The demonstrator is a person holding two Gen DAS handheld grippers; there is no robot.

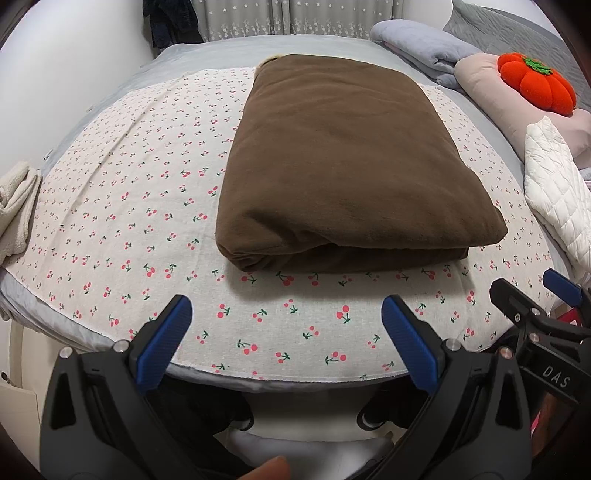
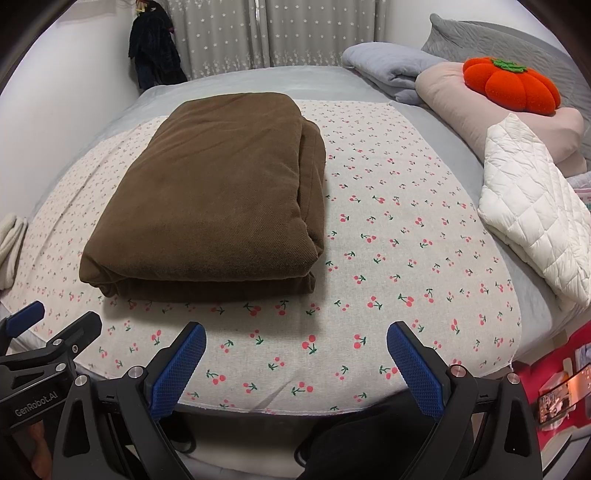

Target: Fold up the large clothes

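Both tongs hover spread and empty over the near edge of the bed. The left gripper [image 1: 286,317] has the folded brown garment [image 1: 343,162] straight ahead of its blue pads; from the right gripper [image 2: 295,347] the same bundle [image 2: 218,195] lies ahead and to the left. Under both spreads a cherry-print cloth [image 2: 388,236] on a grey sheet [image 2: 258,79]. Right of the tongs rests a white quilted jacket [image 2: 532,218]; beyond it, an orange pumpkin cushion [image 2: 511,86] on a pink pillow [image 2: 461,107]. Far ahead hang star-patterned curtains [image 2: 273,33]. The left tong's body reads "GenRobot.AI", the right's "DAS".
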